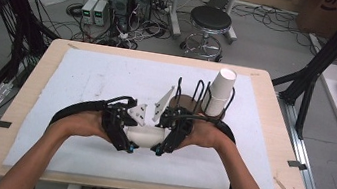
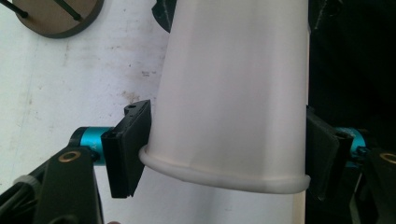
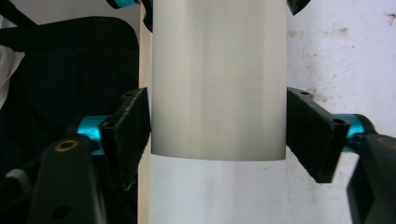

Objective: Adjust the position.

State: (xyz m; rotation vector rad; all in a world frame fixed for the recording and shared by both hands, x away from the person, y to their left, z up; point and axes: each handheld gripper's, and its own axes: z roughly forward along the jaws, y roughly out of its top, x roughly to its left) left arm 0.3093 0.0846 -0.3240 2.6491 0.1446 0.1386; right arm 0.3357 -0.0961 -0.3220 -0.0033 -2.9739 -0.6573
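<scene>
White cup [image 2: 233,93] lies sideways, apparently clamped between both claws.

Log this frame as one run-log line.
left claw: shut on white paper cup stack, rim end | right claw: shut on stack, opposite end | stack: level above white mat | wire cup rack: holds one cup

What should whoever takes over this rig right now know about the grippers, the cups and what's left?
Left gripper: jaws shut on the rim end of the white cup, held level above the white mat.
Right gripper: jaws shut on the same cup's other end.
Cup rack: wire posts on a brown base behind the hands; one upside-down cup already sits on a post.
Left: probably place the held cup on a free post, then release.
</scene>
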